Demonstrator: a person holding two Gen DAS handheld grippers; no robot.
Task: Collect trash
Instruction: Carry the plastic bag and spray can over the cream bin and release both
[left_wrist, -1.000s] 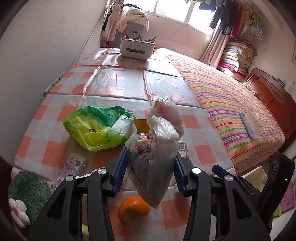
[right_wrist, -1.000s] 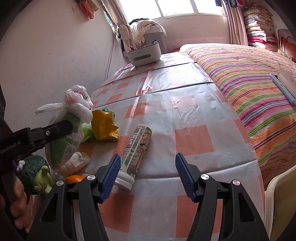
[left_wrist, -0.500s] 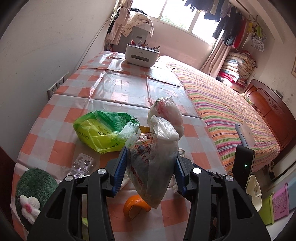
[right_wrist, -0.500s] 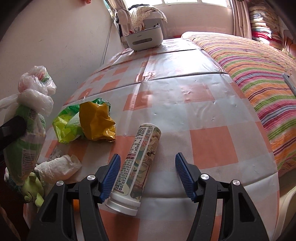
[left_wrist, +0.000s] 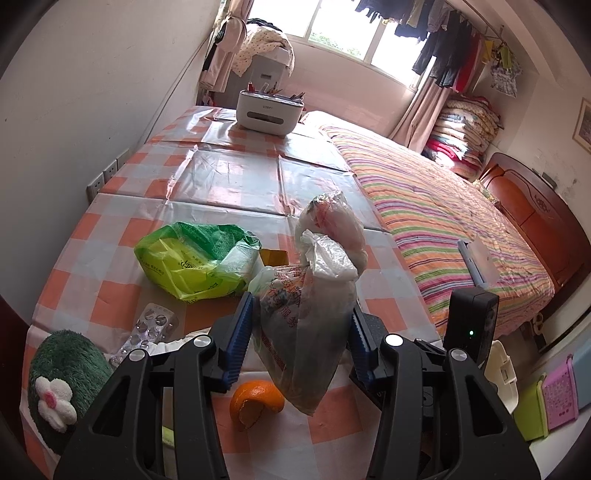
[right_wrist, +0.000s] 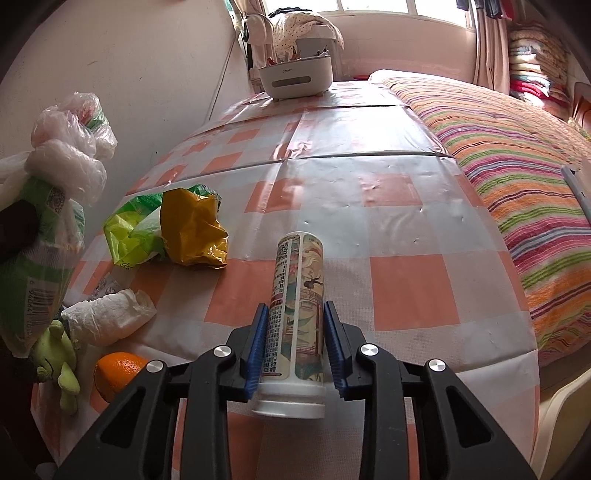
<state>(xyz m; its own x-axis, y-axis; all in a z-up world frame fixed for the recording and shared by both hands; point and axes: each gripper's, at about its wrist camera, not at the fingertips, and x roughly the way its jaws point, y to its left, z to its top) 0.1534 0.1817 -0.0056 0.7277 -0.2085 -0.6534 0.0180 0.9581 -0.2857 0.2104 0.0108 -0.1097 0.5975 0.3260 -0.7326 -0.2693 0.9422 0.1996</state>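
Observation:
My left gripper (left_wrist: 300, 328) is shut on a knotted clear plastic bag of trash (left_wrist: 321, 266), held up above the checked table (left_wrist: 229, 173); the same bag (right_wrist: 40, 236) shows at the left edge of the right wrist view. A printed cylindrical bottle (right_wrist: 299, 266) with a white cap lies on the tablecloth, pointing away from me. My right gripper (right_wrist: 294, 314) has its jaws closing around it, and the blue pads touch both sides of the bottle near the cap end.
On the table lie a green plastic bag (left_wrist: 192, 262), a crumpled yellow wrapper (right_wrist: 192, 229), a white wad (right_wrist: 107, 317), an orange peel (left_wrist: 256, 404) and a blister pack (left_wrist: 151, 328). A green plush (left_wrist: 62, 369) sits at the near left. A white organizer box (left_wrist: 269, 110) stands far back. A striped bed (left_wrist: 443, 221) borders the right side.
My right gripper moved onto the bottle and its jaws came together from wide apart to touching it. The left gripper kept hold of the bag and barely moved.

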